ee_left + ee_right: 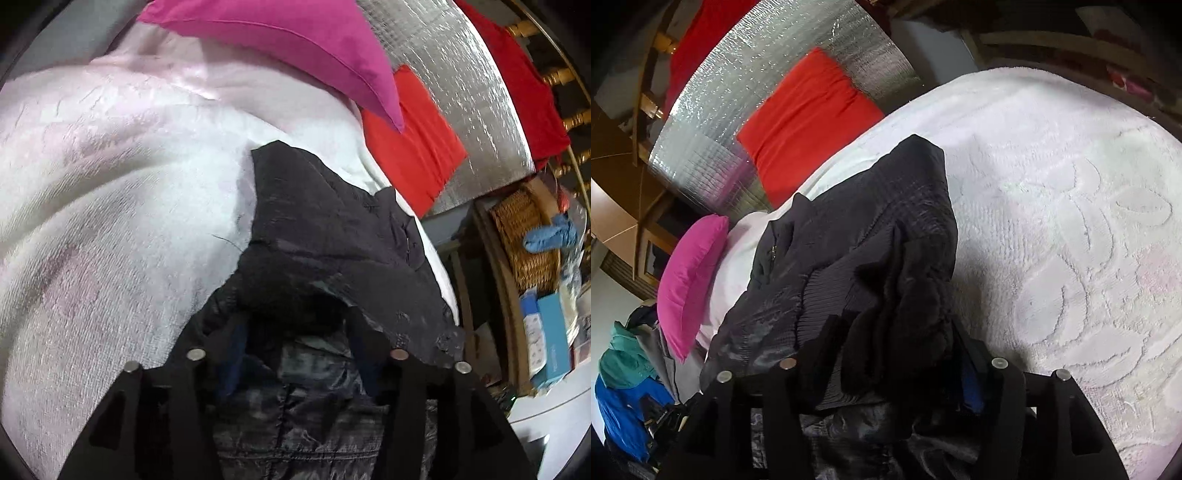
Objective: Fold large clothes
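Note:
A large black quilted jacket (332, 240) lies bunched on a white textured bedspread (110, 184). It also shows in the right wrist view (857, 251), spread across the bedspread (1071, 221). My left gripper (295, 332) is shut on a fold of the jacket, which drapes over and hides the fingertips. My right gripper (894, 332) is shut on another bunched edge of the jacket, with fabric heaped over its fingers.
A magenta pillow (295, 48) and a red cushion (410, 147) lie at the head against a silver foil panel (461, 74). A wicker basket (524, 236) stands beside the bed. A pile of blue and teal clothes (624, 387) lies off the bed's side.

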Available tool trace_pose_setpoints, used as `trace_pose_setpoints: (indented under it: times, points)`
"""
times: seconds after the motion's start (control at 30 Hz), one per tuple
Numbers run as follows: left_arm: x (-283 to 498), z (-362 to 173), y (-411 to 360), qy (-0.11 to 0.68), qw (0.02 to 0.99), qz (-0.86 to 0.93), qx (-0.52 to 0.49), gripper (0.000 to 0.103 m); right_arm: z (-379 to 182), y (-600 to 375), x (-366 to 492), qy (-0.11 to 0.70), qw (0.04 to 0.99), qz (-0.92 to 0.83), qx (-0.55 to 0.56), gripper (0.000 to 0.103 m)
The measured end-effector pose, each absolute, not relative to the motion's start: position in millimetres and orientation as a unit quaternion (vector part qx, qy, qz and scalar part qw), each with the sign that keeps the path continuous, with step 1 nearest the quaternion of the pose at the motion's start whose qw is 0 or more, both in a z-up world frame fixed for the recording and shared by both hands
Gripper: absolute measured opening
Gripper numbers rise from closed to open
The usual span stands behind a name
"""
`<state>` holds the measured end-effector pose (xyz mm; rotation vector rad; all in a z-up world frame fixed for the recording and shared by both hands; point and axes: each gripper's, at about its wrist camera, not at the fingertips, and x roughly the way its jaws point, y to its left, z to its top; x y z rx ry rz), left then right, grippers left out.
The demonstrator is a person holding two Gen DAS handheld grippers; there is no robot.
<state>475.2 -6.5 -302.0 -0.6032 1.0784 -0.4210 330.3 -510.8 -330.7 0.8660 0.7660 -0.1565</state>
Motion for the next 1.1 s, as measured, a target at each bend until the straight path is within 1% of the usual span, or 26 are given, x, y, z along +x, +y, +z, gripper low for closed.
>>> trace_pose_setpoints:
  times: [0.03,0.1,0.17,0.23,0.27,0.3,0.33,0.37,0.43,0.53,0.63,0.7,0.73,0.77,0.8,0.87,0.9,0.93,0.97,1.0,1.1]
  points:
    - [474.7,-300.3,-9.9,0.503,0.797,-0.196,-0.271,0.061,-331.6,-511.0,330.5,0.363,0.833,-0.074,0.410,0.064]
    - [473.6,-299.0,-13.5,0.501,0.800,-0.199,-0.265,0.063,-333.5,-512.2,330.0,0.364,0.829,-0.070,0.419,0.067]
    - [472.6,-299.1,-16.3,0.497,0.804,-0.201,-0.258,0.063,-335.9,-513.1,329.3,0.361,0.826,-0.065,0.428,0.068]
    - [471.5,-299.4,-18.3,0.491,0.809,-0.203,-0.251,0.060,-337.0,-511.7,330.8,0.363,0.827,-0.066,0.425,0.070]
    - [471.1,-299.6,-18.7,0.488,0.811,-0.203,-0.249,0.055,-336.4,-509.7,330.8,0.359,0.832,-0.062,0.419,0.070]
    - [471.3,-300.0,-19.3,0.488,0.814,-0.200,-0.244,0.044,-335.2,-507.7,330.7,0.357,0.836,-0.062,0.412,0.067]
    - [470.9,-300.0,-19.3,0.487,0.818,-0.194,-0.238,0.036,-333.5,-503.2,333.5,0.359,0.843,-0.068,0.395,0.056]
    - [470.9,-300.6,-18.3,0.484,0.820,-0.192,-0.237,0.034,-330.3,-498.6,334.6,0.362,0.851,-0.077,0.374,0.050]
    - [470.7,-300.2,-15.8,0.478,0.822,-0.192,-0.244,0.028,-323.1,-494.6,333.1,0.355,0.860,-0.083,0.357,0.045]
    - [465.1,-288.9,-19.1,0.459,0.835,-0.195,-0.233,0.023,-302.5,-490.6,325.6,0.322,0.880,-0.090,0.337,0.043]
    - [462.2,-282.9,-25.1,0.451,0.848,-0.189,-0.207,0.023,-291.6,-487.2,321.3,0.305,0.892,-0.093,0.321,0.042]
    - [465.5,-290.6,-26.9,0.468,0.842,-0.181,-0.197,0.023,-301.2,-488.7,326.0,0.325,0.884,-0.099,0.321,0.042]
    - [468.7,-298.1,-27.0,0.484,0.835,-0.175,-0.196,0.026,-311.1,-490.3,330.3,0.344,0.875,-0.100,0.326,0.043]
    - [469.3,-301.4,-26.1,0.490,0.830,-0.174,-0.200,0.028,-322.3,-493.4,334.8,0.363,0.863,-0.097,0.337,0.044]
    - [469.7,-302.9,-24.3,0.492,0.828,-0.174,-0.206,0.029,-327.5,-495.9,335.4,0.366,0.858,-0.096,0.347,0.045]
    - [469.4,-300.3,-21.7,0.494,0.824,-0.173,-0.215,0.031,-327.7,-501.1,333.2,0.361,0.853,-0.088,0.366,0.051]
    - [468.2,-297.9,-20.7,0.495,0.824,-0.172,-0.217,0.034,-325.1,-503.0,330.8,0.357,0.851,-0.087,0.377,0.052]
    - [466.4,-295.3,-19.8,0.495,0.824,-0.171,-0.217,0.041,-323.8,-504.1,328.4,0.353,0.849,-0.087,0.384,0.058]
    - [464.4,-293.5,-19.3,0.496,0.823,-0.169,-0.217,0.045,-323.1,-505.3,325.2,0.350,0.847,-0.088,0.390,0.063]
    - [462.0,-291.2,-18.6,0.499,0.823,-0.166,-0.216,0.051,-322.2,-506.9,321.2,0.347,0.845,-0.086,0.397,0.063]
    - [447.8,-278.6,-14.4,0.490,0.830,-0.166,-0.209,0.052,-318.6,-507.6,311.7,0.346,0.843,-0.086,0.402,0.063]
